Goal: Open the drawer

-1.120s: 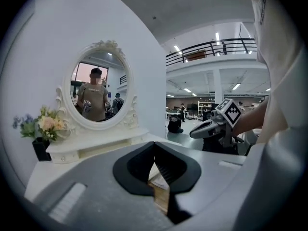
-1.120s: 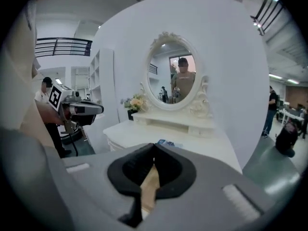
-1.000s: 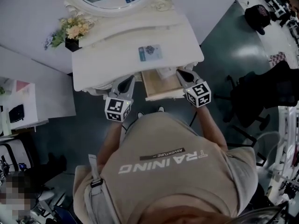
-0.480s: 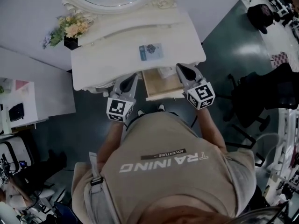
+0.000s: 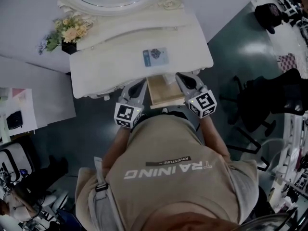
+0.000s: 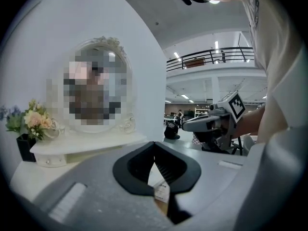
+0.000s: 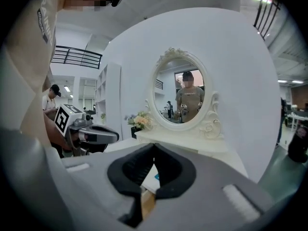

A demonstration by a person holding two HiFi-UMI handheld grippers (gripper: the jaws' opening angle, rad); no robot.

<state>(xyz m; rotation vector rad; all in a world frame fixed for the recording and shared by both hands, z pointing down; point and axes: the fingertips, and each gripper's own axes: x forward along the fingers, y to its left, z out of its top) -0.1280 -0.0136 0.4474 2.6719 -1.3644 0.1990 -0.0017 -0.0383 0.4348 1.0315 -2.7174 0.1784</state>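
Wooden inside of drawer (image 5: pixel 165 91) showing, pulled partly out from under white dressing table (image 5: pixel 115 66); flanked by left gripper (image 5: pixel 138 86) and right gripper (image 5: pixel 182 78), both closed on nothing; seemingly done, perhaps pulling further left

The drawer (image 5: pixel 166 93) is a shallow tray of pale wood. It stands pulled partway out, level, from the six o'clock edge of the white dressing table (image 5: pixel 110 69), its inside open to view.
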